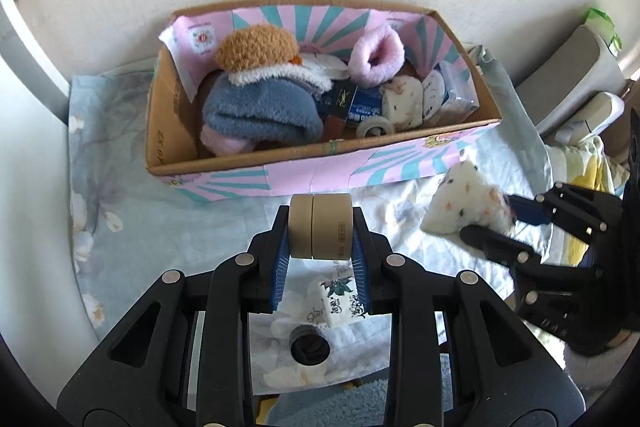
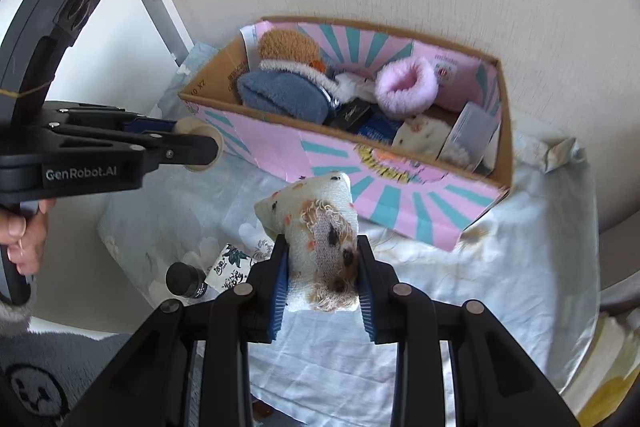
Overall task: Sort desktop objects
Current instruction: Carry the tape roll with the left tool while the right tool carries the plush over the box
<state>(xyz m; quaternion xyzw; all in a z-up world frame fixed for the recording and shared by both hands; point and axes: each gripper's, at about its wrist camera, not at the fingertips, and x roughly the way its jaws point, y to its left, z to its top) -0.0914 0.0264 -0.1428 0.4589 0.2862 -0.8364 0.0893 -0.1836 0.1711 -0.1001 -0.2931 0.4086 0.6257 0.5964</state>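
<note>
My left gripper (image 1: 320, 227) is shut on a roll of tan tape (image 1: 321, 231), held above the cloth just in front of the pink and teal cardboard box (image 1: 320, 175). It also shows in the right wrist view (image 2: 198, 147), with the tape roll (image 2: 200, 146) at its tip. My right gripper (image 2: 323, 259) is shut on a white spotted fuzzy sock (image 2: 320, 227), held in front of the box (image 2: 400, 195). In the left wrist view the sock (image 1: 468, 205) hangs at the right in that gripper (image 1: 494, 217).
The box holds fuzzy socks (image 1: 260, 111), a pink cuff (image 1: 376, 57), small packets and a tape roll (image 1: 374, 127). On the flowered cloth (image 1: 120, 211) lie a patterned white packet (image 1: 340, 301) and a small black jar (image 1: 310, 347). Wall behind the box.
</note>
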